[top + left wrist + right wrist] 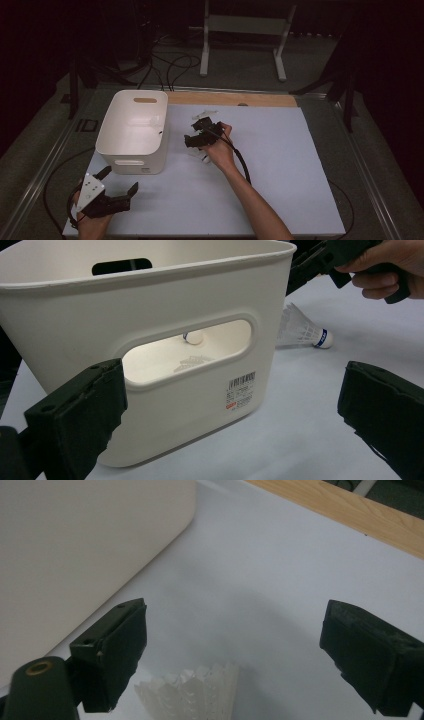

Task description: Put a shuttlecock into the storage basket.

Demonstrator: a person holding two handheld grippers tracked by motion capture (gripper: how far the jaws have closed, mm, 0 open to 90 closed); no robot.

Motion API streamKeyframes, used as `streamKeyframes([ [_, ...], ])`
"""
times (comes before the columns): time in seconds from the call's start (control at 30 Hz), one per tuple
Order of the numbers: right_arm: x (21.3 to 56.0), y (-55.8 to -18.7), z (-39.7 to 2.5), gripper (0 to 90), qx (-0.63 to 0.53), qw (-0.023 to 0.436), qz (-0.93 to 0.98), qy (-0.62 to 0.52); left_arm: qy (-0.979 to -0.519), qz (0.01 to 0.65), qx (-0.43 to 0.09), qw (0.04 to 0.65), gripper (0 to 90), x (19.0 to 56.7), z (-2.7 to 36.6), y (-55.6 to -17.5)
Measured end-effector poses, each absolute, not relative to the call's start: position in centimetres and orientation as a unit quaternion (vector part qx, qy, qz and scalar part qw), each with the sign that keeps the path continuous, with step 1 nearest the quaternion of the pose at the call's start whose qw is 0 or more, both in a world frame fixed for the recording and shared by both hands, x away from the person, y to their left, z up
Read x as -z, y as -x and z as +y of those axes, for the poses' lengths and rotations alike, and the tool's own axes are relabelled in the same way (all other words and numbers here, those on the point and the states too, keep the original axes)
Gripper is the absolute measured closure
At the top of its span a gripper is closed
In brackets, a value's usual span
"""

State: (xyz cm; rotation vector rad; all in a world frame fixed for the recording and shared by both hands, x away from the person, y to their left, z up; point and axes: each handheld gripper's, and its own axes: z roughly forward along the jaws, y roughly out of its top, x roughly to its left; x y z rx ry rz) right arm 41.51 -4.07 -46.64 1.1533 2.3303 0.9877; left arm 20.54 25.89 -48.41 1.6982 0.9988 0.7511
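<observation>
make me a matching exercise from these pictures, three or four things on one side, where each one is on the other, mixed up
Things:
1. white bin
2. shuttlecock on the table
3. left tool
4. wooden strip

Places:
A. far edge of the table
B. beside the bin, under the right tool
C. near left corner, jaws open
D. left part of the table, a shuttlecock inside

Pairs: 1-D, 2-B, 3-C, 4-A

White sheet covers the worktop [280,165], wood strip [235,99] along far edge. White metal stand [245,25] and loose cables [170,65] on floor beyond.
</observation>
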Motion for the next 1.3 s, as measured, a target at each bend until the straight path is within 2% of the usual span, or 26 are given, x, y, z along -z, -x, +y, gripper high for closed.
streamKeyframes([
  [1.0, 48.1, -41.8, -3.8, 16.1, -0.311, 0.177, 0.839, -0.409, -0.701, 0.412, -0.310, 0.493, 0.0, 48.4, 25.9, -20.5],
  [1.3, 48.1, -41.5, -4.1, 23.8, -0.306, 0.179, 0.843, -0.406, -0.700, 0.412, -0.310, 0.493, 0.0, 48.4, 25.9, -20.5],
])
